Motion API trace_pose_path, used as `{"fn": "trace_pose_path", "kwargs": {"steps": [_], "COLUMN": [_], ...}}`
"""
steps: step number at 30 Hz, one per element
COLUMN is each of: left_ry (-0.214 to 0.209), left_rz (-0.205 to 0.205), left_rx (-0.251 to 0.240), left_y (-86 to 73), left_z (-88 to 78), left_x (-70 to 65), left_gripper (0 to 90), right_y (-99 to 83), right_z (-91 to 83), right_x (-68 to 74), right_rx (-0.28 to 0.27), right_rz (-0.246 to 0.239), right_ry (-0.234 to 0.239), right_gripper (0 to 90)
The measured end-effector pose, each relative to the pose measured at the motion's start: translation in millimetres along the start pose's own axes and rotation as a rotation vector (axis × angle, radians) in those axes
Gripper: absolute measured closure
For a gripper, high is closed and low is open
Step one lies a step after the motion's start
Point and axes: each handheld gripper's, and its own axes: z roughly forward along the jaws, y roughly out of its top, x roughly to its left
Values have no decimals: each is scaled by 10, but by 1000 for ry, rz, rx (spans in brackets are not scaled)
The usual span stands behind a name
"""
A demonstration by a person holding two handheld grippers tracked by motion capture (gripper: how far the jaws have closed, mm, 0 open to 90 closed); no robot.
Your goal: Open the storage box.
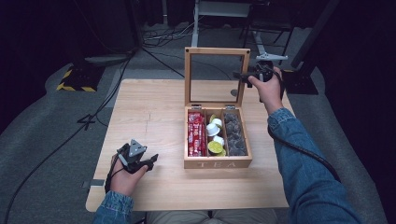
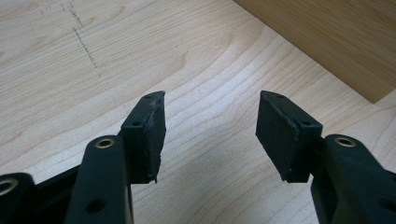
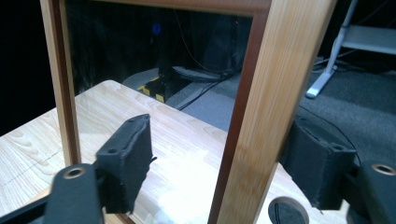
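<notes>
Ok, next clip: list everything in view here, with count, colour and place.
table: one, light wood, centre of the high view.
tea box: one, light wood, on the table right of centre, three compartments.
lid: one, wood frame with a clear pane, standing upright at the back of the box.
packets: several, red, left compartment.
capsules: several, white and lime green, middle compartment.
dark pods: several, grey-black, right compartment.
cables: several, black, on the grey floor to the left.
hazard-striped base: one, yellow and black, floor at far left.
left gripper: one, black, low over the table near its front left, jaws apart, nothing between.
right gripper: one, black, jaws astride the lid's right side rail, not pressing.
</notes>
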Motion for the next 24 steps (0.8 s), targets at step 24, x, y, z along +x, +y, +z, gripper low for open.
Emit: {"fn": "trace_pose_path", "kwargs": {"steps": [24], "left_ry": [-25], "left_rz": [-23], "left_rx": [9], "left_y": [84], "left_z": [103], "left_x": [99], "left_gripper": [420], "right_y": [-50], "right_z": [-310], "right_x": [89], "right_rx": [17], "right_rz": [-32], "right_ry": [20], "right_gripper": [296]}}
